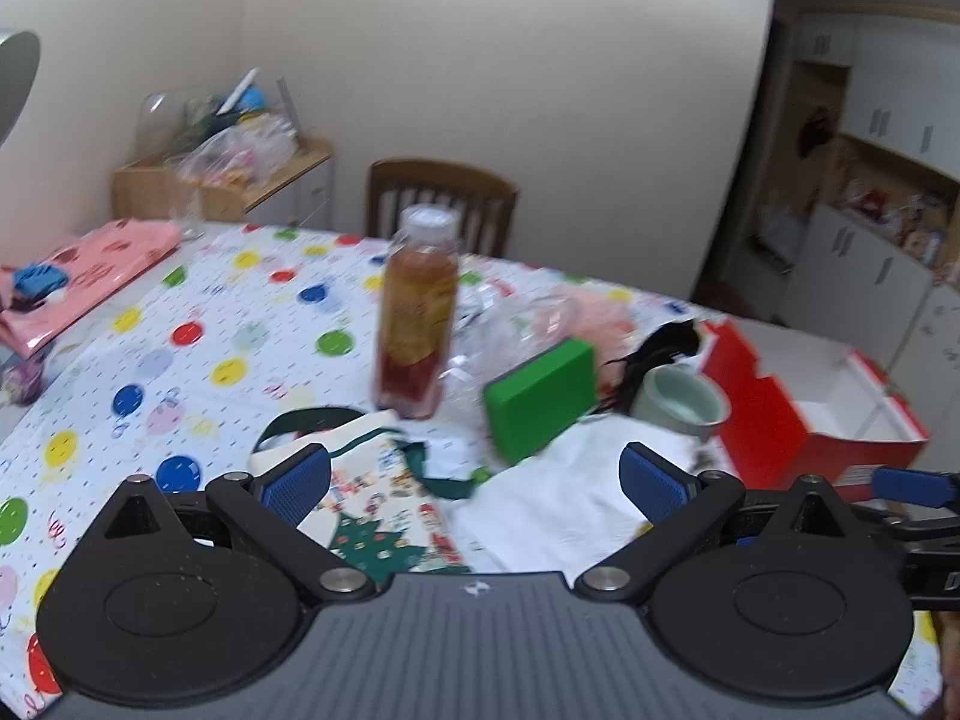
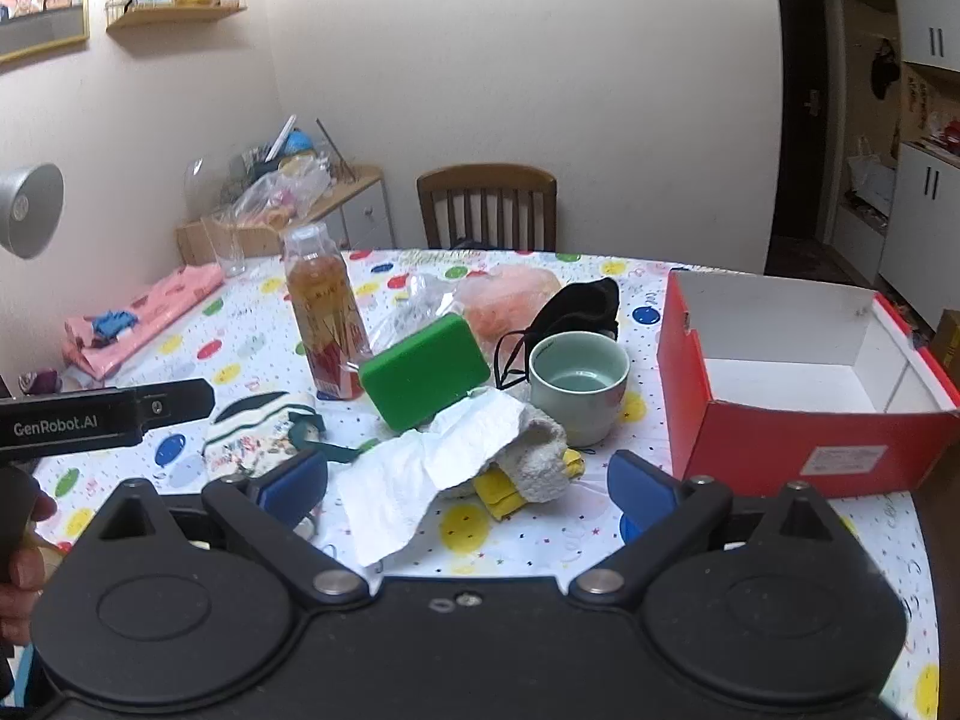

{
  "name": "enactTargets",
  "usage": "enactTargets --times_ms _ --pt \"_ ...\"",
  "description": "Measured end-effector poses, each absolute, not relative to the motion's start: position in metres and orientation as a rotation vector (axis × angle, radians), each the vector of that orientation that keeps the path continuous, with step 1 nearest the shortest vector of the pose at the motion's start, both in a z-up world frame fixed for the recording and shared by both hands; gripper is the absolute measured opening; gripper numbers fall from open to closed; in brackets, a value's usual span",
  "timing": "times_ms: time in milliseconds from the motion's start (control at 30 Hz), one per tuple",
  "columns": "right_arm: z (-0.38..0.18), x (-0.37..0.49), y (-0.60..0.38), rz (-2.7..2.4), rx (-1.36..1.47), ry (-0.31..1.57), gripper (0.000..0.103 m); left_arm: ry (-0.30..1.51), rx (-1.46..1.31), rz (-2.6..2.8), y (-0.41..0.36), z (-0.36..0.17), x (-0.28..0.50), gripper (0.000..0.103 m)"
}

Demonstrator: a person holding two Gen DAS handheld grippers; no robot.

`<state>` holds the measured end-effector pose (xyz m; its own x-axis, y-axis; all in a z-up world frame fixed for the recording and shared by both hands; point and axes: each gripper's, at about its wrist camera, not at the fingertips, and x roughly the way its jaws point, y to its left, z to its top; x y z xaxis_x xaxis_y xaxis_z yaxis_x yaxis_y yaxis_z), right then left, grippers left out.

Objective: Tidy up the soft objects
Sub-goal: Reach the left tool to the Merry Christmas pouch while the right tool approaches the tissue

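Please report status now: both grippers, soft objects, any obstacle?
Left gripper, right gripper open, empty. White cloth loose, red box empty. Green sponge, cup crowd pile.

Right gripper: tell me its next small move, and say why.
Probably ease the right gripper forward and down onto the white paper towel. Its jaws stand open and empty, the towel lies crumpled between them, nearest of the soft things, and the red box stands open and empty just to the right, a likely place for it.
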<state>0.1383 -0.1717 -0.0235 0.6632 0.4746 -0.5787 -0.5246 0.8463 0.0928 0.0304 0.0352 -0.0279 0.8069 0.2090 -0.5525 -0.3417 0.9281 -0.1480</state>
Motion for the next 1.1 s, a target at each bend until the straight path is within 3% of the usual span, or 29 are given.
enactTargets --times_ms 267,833,1033,1100 --pt "-0.045 0.178 -0.155 0.656 -0.155 0.689 0.099 0.668 -0.276 0.431 0.061 -0.060 0.064 0.103" --pt "-0.100 0.195 -0.077 0.884 -0.585 0.665 0.083 0.862 -0.265 0.556 0.084 -0.116 0.117 0.103" --pt "-0.115 0.202 -0.068 0.890 -0.639 0.679 0.068 0.889 -0.288 0.548 0.089 -0.125 0.124 0.102" --pt "-0.118 0.203 -0.068 0.889 -0.650 0.684 0.060 0.895 -0.284 0.541 0.088 -0.127 0.125 0.093"
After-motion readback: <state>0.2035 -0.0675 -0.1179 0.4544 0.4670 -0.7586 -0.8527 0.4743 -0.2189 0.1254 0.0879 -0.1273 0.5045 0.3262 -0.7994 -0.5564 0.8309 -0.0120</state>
